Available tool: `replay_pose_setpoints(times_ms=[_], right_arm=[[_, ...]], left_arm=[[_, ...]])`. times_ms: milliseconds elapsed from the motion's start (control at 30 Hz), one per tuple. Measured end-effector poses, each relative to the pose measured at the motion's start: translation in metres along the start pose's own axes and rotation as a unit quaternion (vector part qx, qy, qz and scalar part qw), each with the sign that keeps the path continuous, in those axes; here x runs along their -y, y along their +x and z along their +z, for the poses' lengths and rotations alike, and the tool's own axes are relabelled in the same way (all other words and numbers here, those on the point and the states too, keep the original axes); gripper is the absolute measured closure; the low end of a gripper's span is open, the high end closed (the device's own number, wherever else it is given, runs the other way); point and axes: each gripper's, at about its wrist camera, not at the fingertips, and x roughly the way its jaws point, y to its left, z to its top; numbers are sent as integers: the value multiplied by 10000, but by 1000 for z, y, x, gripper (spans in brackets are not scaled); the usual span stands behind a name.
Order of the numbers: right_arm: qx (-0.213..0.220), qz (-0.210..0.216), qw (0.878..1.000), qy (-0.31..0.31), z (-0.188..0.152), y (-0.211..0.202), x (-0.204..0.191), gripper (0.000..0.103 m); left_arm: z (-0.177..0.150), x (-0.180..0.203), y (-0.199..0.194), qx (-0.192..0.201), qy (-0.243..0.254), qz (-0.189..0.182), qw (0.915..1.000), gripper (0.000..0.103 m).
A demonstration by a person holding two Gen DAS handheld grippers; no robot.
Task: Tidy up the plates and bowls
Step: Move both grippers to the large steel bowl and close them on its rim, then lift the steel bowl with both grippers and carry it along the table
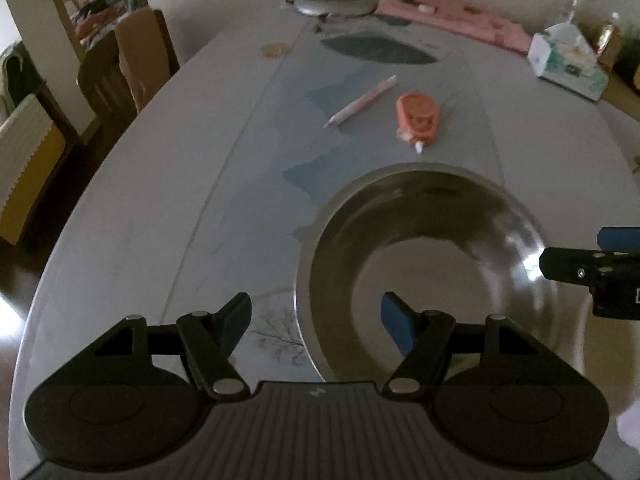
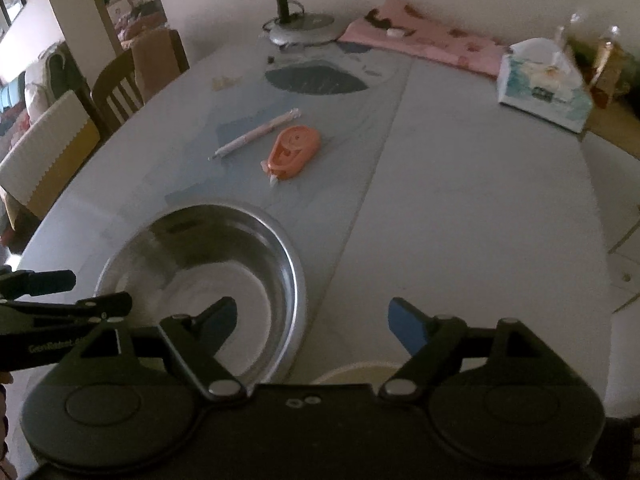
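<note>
The left gripper (image 1: 316, 322) is held wide apart, empty, astride the near left rim of the steel bowl (image 1: 432, 268) on the desk (image 1: 140, 240). The right gripper (image 2: 312, 320) is likewise spread, nothing grasped, straddling the bowl's right rim.

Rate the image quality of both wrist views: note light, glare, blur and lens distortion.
Left wrist view: dim, soft throughout; a bright glare spot on the steel bowl rim near the right gripper; fisheye bends the table edge. Right wrist view: equally dim, bowl rim smeared by blur, pale reflections inside it; the orange tape dispenser reads fairly clearly; corners vignette black.
</note>
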Motion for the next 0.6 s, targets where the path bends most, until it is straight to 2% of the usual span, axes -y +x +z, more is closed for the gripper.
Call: replay_pose_setpoints(times_ms=[233,300,367,400,433,500,600], right_arm=[[-246,84,9997,3,5,33,-6,33],[-300,99,9995,-13,5,38,-8,37],[-340,119,9993,-30,4,40,-9,47],[-356,138,9993,-35,4,40,-10,49],[-368,147,9992,-35,3,41,-11,57],[-374,170,9992,1,3,41,-12,67],[-348,88,9993,40,3,38,-14,79]], left_arm=[[-5,-8,22,-246,-165,-54,9995,36],[-7,-6,24,-275,-121,-96,9995,44],[-9,-6,26,-322,-135,-140,9993,60],[-9,-6,26,-330,-160,-169,9992,64],[-10,-5,24,-326,-184,-195,9991,71],[-11,-4,21,-310,-190,-248,9990,75],[-12,-4,13,-262,-200,-50,9994,78]])
